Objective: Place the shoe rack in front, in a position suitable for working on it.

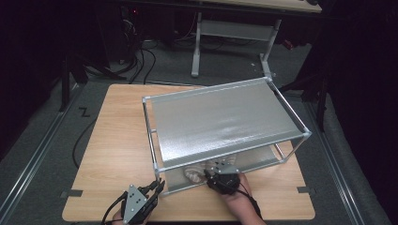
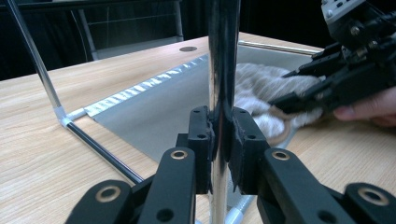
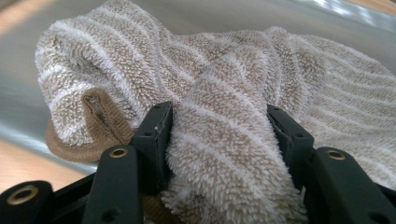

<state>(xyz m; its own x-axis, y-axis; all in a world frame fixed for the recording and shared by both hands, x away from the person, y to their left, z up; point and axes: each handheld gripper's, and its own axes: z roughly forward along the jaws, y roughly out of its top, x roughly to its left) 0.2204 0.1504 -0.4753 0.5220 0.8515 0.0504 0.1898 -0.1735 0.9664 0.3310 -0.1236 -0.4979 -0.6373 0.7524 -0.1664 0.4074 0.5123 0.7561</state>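
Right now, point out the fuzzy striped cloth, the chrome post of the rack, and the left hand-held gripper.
fuzzy striped cloth [image 3: 224, 154]: right gripper view, the fold pinched between the jaws.
chrome post [image 2: 223, 56]: left gripper view, the shaft above the jaws.
left hand-held gripper [image 2: 223, 140]: left gripper view, midway between its fingertips.
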